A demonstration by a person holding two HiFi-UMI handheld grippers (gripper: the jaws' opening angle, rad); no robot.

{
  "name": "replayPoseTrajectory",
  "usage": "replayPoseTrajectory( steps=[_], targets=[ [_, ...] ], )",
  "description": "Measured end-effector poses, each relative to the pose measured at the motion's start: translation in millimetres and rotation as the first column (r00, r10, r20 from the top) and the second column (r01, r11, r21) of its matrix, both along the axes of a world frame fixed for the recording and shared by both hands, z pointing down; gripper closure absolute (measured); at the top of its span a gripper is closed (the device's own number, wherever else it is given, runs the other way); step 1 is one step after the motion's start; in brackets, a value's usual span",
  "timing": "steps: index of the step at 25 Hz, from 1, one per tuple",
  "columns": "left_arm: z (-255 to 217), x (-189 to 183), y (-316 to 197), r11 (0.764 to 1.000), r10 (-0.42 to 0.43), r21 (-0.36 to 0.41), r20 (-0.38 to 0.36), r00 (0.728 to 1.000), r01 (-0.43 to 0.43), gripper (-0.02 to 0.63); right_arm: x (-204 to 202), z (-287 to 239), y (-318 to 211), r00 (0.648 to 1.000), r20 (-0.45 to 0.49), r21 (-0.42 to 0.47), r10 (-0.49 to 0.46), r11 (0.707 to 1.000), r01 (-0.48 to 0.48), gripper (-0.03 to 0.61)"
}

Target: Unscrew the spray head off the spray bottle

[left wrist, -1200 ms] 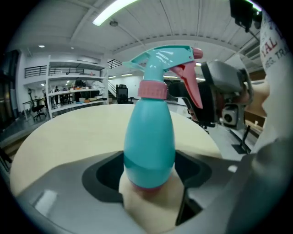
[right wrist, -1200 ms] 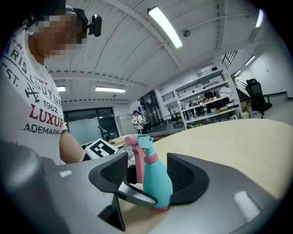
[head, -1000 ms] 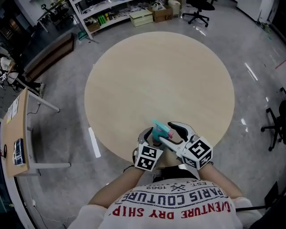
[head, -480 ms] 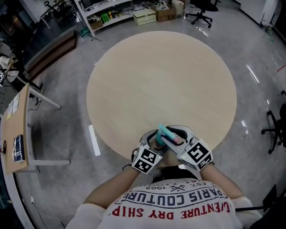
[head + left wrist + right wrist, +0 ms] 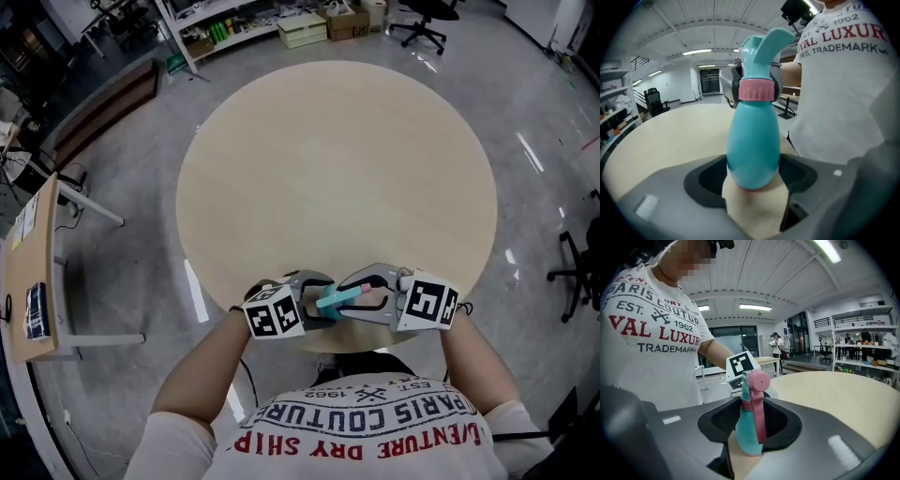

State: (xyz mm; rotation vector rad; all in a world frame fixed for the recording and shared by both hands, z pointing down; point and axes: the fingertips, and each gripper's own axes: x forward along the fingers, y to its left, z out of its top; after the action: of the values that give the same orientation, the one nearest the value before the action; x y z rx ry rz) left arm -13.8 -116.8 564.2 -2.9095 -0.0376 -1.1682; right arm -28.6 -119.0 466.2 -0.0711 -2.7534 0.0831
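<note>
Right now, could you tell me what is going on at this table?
A person works at the near edge of a round table, a gripper in each hand. The left gripper holds the teal spray bottle by its body. The right gripper has its jaws closing on the spray head, which sits between them. The head is not yet off.

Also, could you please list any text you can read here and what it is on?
"PARIS COUTURE": T-shirt.
"EST. 1962": same shirt.
"VAL LUXUR", cut off: same shirt.
"REG. TRADEMARK": same shirt.
"VENTURE DRY SHIP", start hidden: same shirt.
Marker cubes: square patterns only, no letters.
Spray bottle: no print visible.
</note>
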Motion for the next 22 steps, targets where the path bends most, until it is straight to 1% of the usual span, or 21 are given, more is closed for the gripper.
replayPoseTrajectory(
  steps=[2, 4, 6, 7, 8, 9, 11, 12, 14, 16, 18, 19, 20, 22],
  targets=[
    [0.3, 1.5, 1.1, 1.0, -0.014, -0.008, -0.013, 1.0, 0.014, 0.272, 2.8, 1.0, 0.6, 1.0, 0.001, 0.004, 0.004, 1.0, -0.004, 0.445],
    [0.4, 2.5, 1.2, 0.998, -0.055, -0.012, -0.045, 0.997, 0.055, 0.272, 4.7, 1.4, 0.5, 1.0, 0.011, 0.01, 0.023, 1.0, -0.023, 0.445],
    [0.2, 3.0, -3.2, 0.992, -0.122, -0.015, -0.079, 0.989, 0.121, 0.272, 5.3, 0.4, -4.0, 0.997, 0.032, 0.003, 0.072, 0.997, -0.072, 0.443],
    [0.0, 3.3, -7.0, 0.985, -0.17, -0.014, -0.097, 0.981, 0.169, 0.272, 6.3, 0.3, -7.6, 0.993, 0.043, -0.006, 0.109, 0.994, -0.109, 0.44],
    [-0.3, 3.4, -11.6, 0.973, -0.229, -0.013, -0.113, 0.967, 0.229, 0.272, 8.7, 0.5, -11.9, 0.987, 0.052, -0.013, 0.153, 0.988, -0.152, 0.426],
    [-0.6, 3.2, -16.9, 0.955, -0.296, -0.013, -0.128, 0.947, 0.297, 0.272, 12.4, 0.4, -17.0, 0.977, 0.062, -0.019, 0.202, 0.979, -0.201, 0.417],
    [-1.6, 1.7, -28.1, 0.904, -0.425, -0.013, -0.15, 0.893, 0.428, 0.272, 22.4, -2.1, -29.1, 0.947, 0.086, -0.031, 0.308, 0.951, -0.307, 0.376],
    [-1.4, 0.3, -33.3, 0.873, -0.484, -0.015, -0.157, 0.861, 0.488, 0.273, 27.7, -3.1, -34.8, 0.929, 0.094, -0.036, 0.358, 0.934, -0.357, 0.364],
    [-0.9, -2.7, -43.3, 0.805, -0.587, -0.024, -0.172, 0.791, 0.593, 0.273, 37.5, -2.7, -42.6, 0.891, 0.101, -0.041, 0.443, 0.897, -0.441, 0.363],
    [-1.4, -6.0, -51.6, 0.74, -0.664, -0.023, -0.181, 0.726, 0.672, 0.273, 43.5, -3.4, -44.3, 0.858, 0.112, -0.046, 0.501, 0.865, -0.499, 0.363],
    [-1.4, -8.4, -55.6, 0.684, -0.721, -0.024, -0.179, 0.67, 0.729, 0.272, 42.7, -7.4, -40.1, 0.844, 0.123, -0.048, 0.522, 0.853, -0.52, 0.375],
    [-1.3, -7.9, -56.6, 0.662, -0.74, -0.025, -0.179, 0.648, 0.749, 0.272, 41.1, -9.2, -37.3, 0.844, 0.124, -0.042, 0.522, 0.852, -0.521, 0.377],
    [-1.1, -6.4, -57.2, 0.644, -0.755, -0.025, -0.18, 0.63, 0.765, 0.272, 39.1, -10.0, -35.1, 0.844, 0.122, -0.035, 0.522, 0.852, -0.522, 0.379],
    [-0.5, -3.3, -57.1, 0.617, -0.776, -0.021, -0.179, 0.604, 0.787, 0.272, 32.9, -8.5, -34.2, 0.842, 0.124, -0.033, 0.525, 0.85, -0.525, 0.383]
  ],
)
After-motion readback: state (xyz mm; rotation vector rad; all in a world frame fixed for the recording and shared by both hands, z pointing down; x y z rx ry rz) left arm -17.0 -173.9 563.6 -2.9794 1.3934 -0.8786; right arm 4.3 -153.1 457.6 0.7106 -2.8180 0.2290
